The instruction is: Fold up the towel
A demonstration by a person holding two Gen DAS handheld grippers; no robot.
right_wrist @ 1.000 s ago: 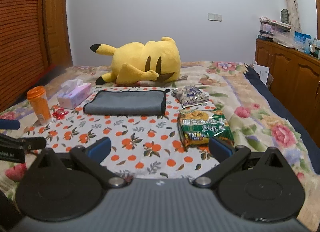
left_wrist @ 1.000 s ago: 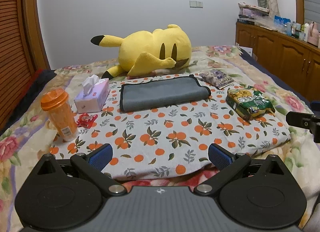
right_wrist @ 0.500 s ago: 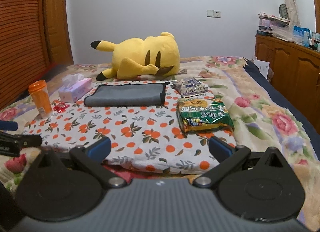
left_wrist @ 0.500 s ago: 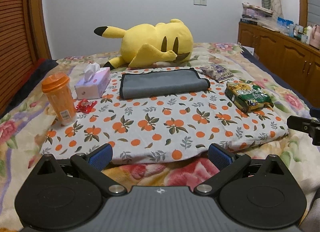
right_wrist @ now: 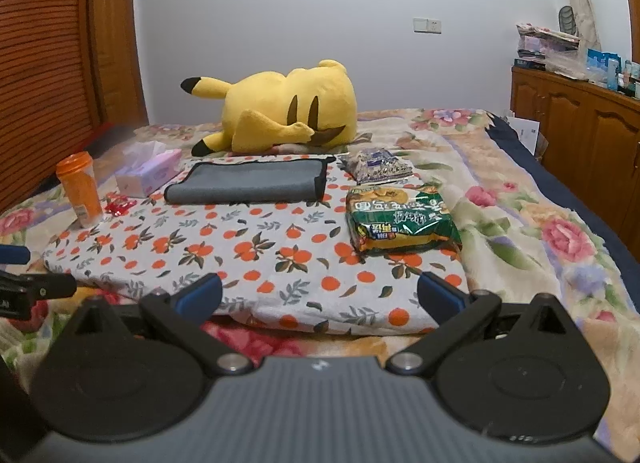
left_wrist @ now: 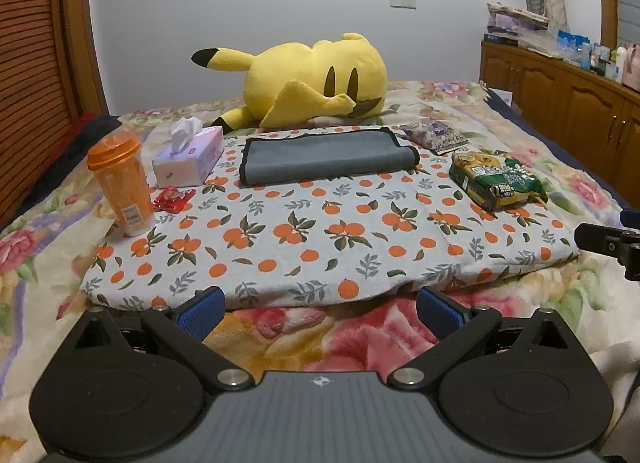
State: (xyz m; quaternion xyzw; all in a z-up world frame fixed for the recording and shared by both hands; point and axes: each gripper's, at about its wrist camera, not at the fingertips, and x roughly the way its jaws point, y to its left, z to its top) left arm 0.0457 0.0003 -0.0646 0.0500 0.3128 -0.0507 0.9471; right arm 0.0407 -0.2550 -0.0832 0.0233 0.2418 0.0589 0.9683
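Note:
A grey towel (left_wrist: 326, 157) with a dark edge lies folded into a long strip at the far side of an orange-print cloth (left_wrist: 320, 235) on the bed; in the right wrist view the towel (right_wrist: 248, 183) sits left of centre. My left gripper (left_wrist: 320, 313) is open and empty, well short of the towel, over the flowered blanket just before the cloth's near edge. My right gripper (right_wrist: 320, 299) is open and empty too, at the cloth's near edge. Each gripper shows at the edge of the other's view.
A yellow plush toy (left_wrist: 316, 83) lies behind the towel. An orange bottle (left_wrist: 120, 183), a tissue box (left_wrist: 188, 159) and a red wrapper (left_wrist: 172, 199) stand left of it. A green snack bag (left_wrist: 496, 179) and a purple packet (left_wrist: 434, 135) lie right. Wooden cabinets (left_wrist: 568, 103) line the right wall.
Both grippers have drawn back toward the near edge of the bed and lowered, so the cloth and towel look farther away. Both stayed open. Nothing on the cloth moved.

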